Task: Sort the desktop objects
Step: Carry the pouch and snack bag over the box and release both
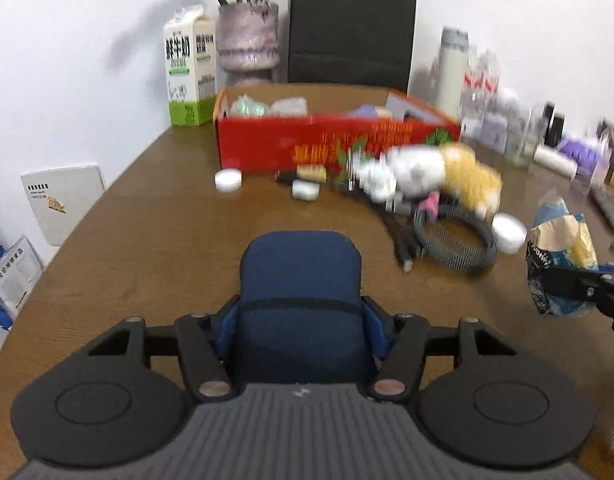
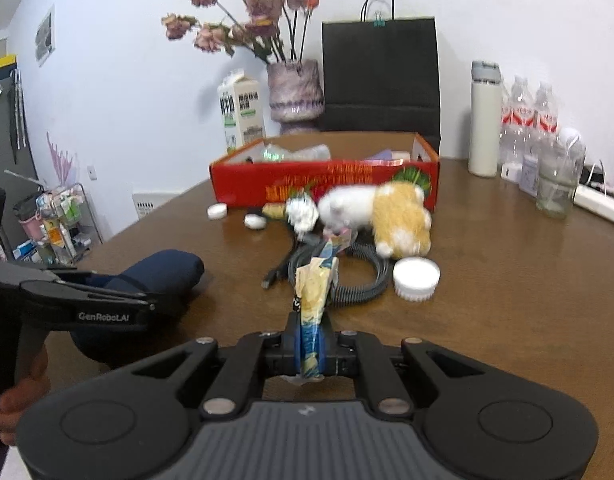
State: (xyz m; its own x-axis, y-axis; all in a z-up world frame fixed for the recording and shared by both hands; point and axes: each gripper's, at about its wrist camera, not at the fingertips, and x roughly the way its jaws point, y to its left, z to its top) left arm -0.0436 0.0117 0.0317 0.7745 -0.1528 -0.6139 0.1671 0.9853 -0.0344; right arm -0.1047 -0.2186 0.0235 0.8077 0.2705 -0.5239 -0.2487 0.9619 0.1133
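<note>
My left gripper (image 1: 301,320) is shut on a dark blue pouch (image 1: 301,280) and holds it over the near part of the brown table (image 1: 155,240); it also shows in the right wrist view (image 2: 155,276). My right gripper (image 2: 311,354) is shut on a blue and yellow snack packet (image 2: 315,300), which also shows at the right in the left wrist view (image 1: 559,252). A red cardboard box (image 2: 327,184) with several items inside stands at the middle back. In front of it lie a white and yellow plush toy (image 2: 379,216), a coiled black cable (image 2: 347,276) and a white round brush (image 2: 415,278).
Small white caps (image 2: 217,211) lie left of the plush toy. A milk carton (image 2: 243,114), a vase of dried flowers (image 2: 295,92) and a black paper bag (image 2: 381,76) stand at the back. A white flask (image 2: 485,120), water bottles (image 2: 527,120) and a glass jar (image 2: 557,184) stand at the right.
</note>
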